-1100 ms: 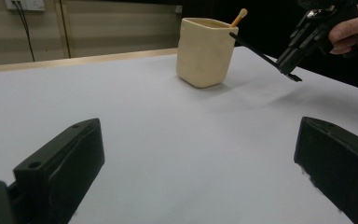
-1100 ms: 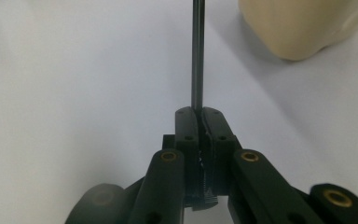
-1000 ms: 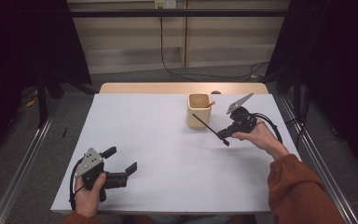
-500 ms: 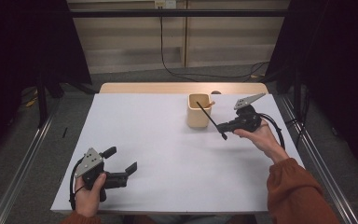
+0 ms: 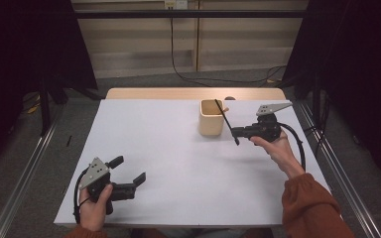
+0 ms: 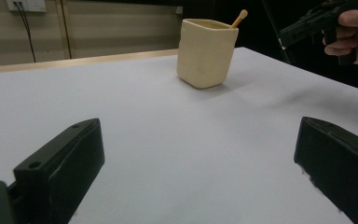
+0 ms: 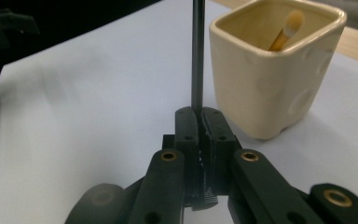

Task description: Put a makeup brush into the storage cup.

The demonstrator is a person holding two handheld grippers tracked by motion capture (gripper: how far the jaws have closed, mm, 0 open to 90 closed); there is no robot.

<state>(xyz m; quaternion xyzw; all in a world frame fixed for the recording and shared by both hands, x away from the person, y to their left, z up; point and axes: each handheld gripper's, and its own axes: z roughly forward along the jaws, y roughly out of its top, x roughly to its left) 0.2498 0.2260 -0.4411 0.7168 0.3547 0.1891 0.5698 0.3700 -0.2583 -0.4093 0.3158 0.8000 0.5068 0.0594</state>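
A cream square cup point(image 5: 211, 118) point(image 6: 205, 52) point(image 7: 270, 79) stands at the far middle of the white table point(image 5: 178, 163), with a wooden-handled stick point(image 7: 286, 30) point(image 6: 238, 18) leaning inside it. My right gripper point(image 5: 234, 132) point(image 7: 202, 116) is just right of the cup, shut on a thin black stick point(image 5: 226, 121) point(image 7: 197, 56). The black stick slants up, and its top end reaches the cup's right rim. At the near left my left gripper point(image 5: 129, 169) point(image 6: 200, 163) rests on the table, open, with nothing between its jaws.
A wooden table edge point(image 5: 193, 93) runs behind the white sheet. Metal rails point(image 5: 25, 173) flank both sides of the table. Cables lie on the floor at the back point(image 5: 188, 74). The right gripper point(image 6: 307, 25) shows far off in the left gripper view.
The right hand has swung the black stick more upright and brought its top end up to the cup's rim. The left gripper has stayed put.
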